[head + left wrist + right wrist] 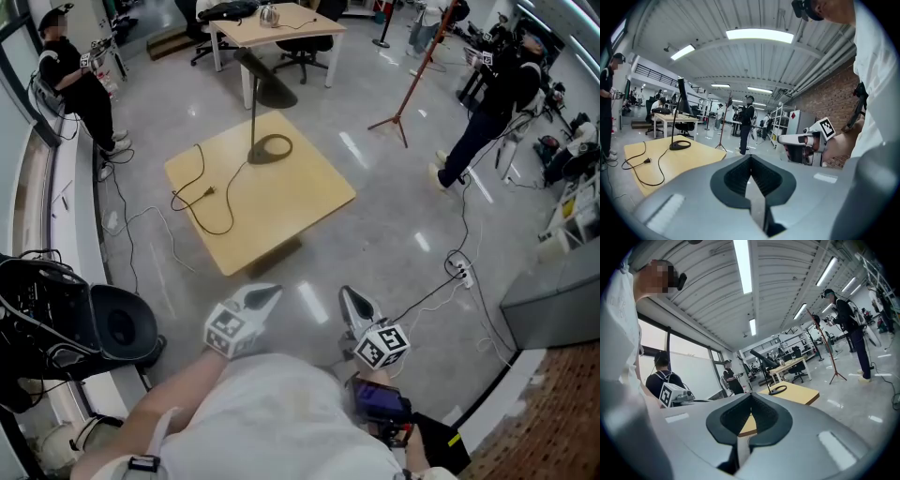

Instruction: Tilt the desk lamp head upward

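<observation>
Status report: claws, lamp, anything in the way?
Shut and empty: left claw, right claw, both short of the table. On it the lamp stands untouched. Its cord loose beside the base.

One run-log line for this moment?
phase: pre-approach | left claw: shut, empty | right claw: shut, empty | desk lamp: untouched, on table

The desk lamp (270,89) and its cord (207,192) are black. The counter (291,202) is pale tan wood, the floor (394,220) glossy grey.
</observation>
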